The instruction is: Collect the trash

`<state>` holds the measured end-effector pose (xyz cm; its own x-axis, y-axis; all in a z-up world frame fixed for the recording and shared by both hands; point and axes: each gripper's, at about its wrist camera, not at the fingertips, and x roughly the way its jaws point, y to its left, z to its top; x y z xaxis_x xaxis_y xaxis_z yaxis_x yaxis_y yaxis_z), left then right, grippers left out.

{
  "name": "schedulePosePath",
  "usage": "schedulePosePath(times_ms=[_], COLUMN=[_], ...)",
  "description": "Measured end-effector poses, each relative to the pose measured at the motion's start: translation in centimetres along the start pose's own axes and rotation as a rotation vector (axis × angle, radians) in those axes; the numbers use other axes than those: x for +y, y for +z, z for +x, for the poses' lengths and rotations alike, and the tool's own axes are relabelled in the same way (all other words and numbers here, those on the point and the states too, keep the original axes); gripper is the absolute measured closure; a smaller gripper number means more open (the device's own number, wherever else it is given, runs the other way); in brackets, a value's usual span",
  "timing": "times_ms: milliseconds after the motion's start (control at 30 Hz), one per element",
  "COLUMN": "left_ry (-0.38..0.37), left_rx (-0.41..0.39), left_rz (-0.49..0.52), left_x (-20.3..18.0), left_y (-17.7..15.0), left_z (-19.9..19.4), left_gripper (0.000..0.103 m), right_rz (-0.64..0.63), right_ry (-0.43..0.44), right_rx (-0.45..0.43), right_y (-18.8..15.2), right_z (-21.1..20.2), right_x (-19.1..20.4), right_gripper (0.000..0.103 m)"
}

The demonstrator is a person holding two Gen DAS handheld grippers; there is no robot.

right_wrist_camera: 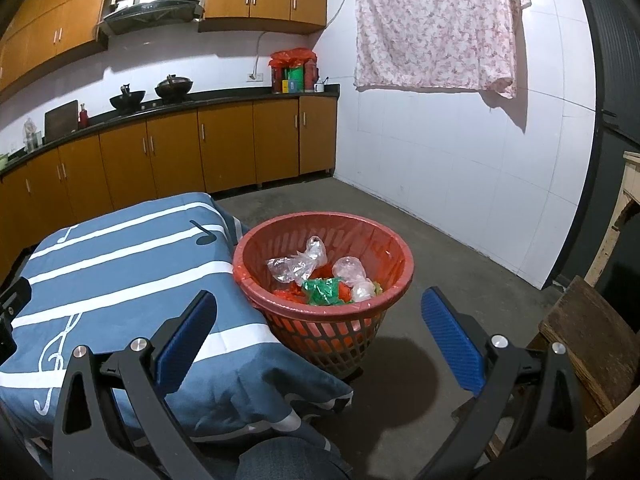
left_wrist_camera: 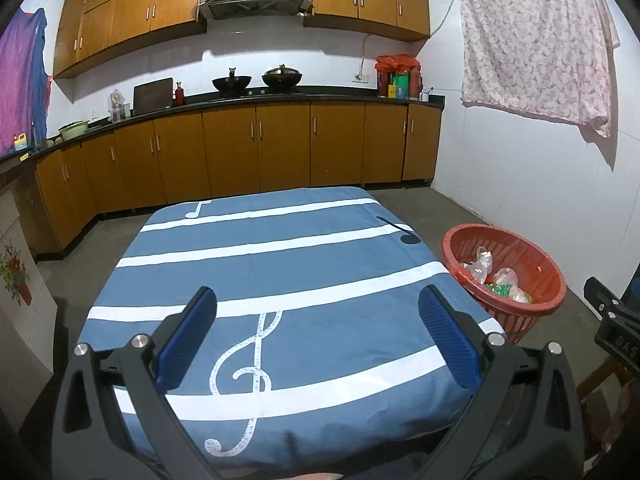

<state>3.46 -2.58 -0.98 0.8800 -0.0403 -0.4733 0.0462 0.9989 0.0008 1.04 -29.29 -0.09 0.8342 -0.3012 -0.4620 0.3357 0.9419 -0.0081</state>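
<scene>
Both tongs wide open, empty.

Left wrist: left tongs (left_wrist_camera: 318, 336) over table (left_wrist_camera: 280, 264), music-note cloth bare, no trash visible on it. Red basket (left_wrist_camera: 552, 300) off to right, bags inside.

Right wrist: right tongs (right_wrist_camera: 319, 338) just short of basket, crumpled trash (right_wrist_camera: 320, 272) ahead inside. Collection looks finished. No readable labels.

Left wrist view faces forward, close above the blue music-note tablecloth (left_wrist_camera: 280, 264). Right wrist view faces right of it, near the red plastic slatted basket (right_wrist_camera: 280, 236). Both share cloth, basket, brown kitchen cabinets (left_wrist_camera: 256, 148).
</scene>
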Motion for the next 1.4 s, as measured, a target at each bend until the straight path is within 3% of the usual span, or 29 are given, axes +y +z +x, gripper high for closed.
schedulePosePath(times_ms=[1400], left_ry=[0.014], left_rx=[0.02], left_rz=[-0.006], left_x=[0.53], left_y=[-0.39], left_z=[0.75], left_gripper=[0.004], right_rz=[-0.006], right_ry=[0.002], right_rx=[0.015], right_y=[-0.28], right_z=[0.27], right_x=[-0.12], right_gripper=[0.002])
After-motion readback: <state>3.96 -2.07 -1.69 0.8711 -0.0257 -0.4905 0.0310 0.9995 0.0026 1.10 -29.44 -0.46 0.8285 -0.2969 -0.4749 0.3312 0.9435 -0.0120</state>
